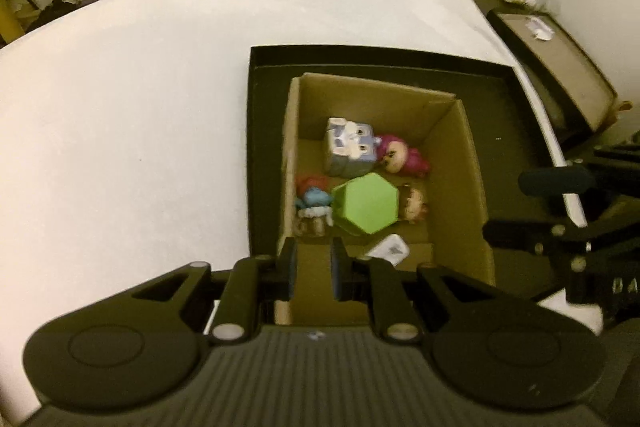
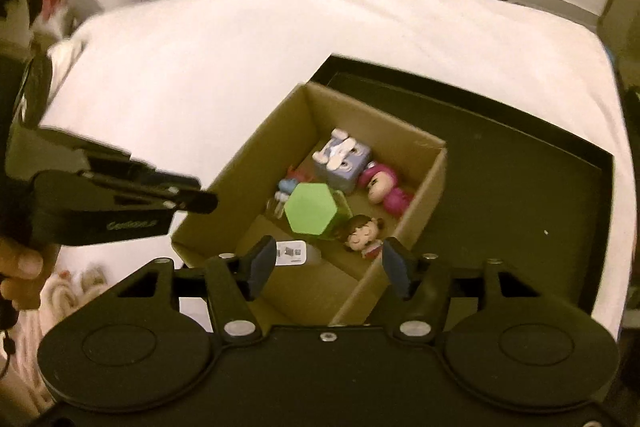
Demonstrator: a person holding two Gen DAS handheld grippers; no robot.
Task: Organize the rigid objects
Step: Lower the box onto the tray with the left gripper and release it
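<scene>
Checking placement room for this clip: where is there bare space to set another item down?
Free: the black tray floor right of the cardboard box, and the white tabletop left of the tray. Crowded: the box's far half around the green hexagonal box.

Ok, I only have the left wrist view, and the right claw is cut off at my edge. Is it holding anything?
Observer: No. The right claw is open with nothing between its fingers, above the brown cardboard box.
Operator: And the doll half hidden behind the green hexagonal box?
Observer: The brown-haired doll lies face towards the camera, eyes closed, beside the green hexagonal box.
Operator: The blurry white thing by the near wall?
Observer: The small white item carries a printed square code label.
</scene>
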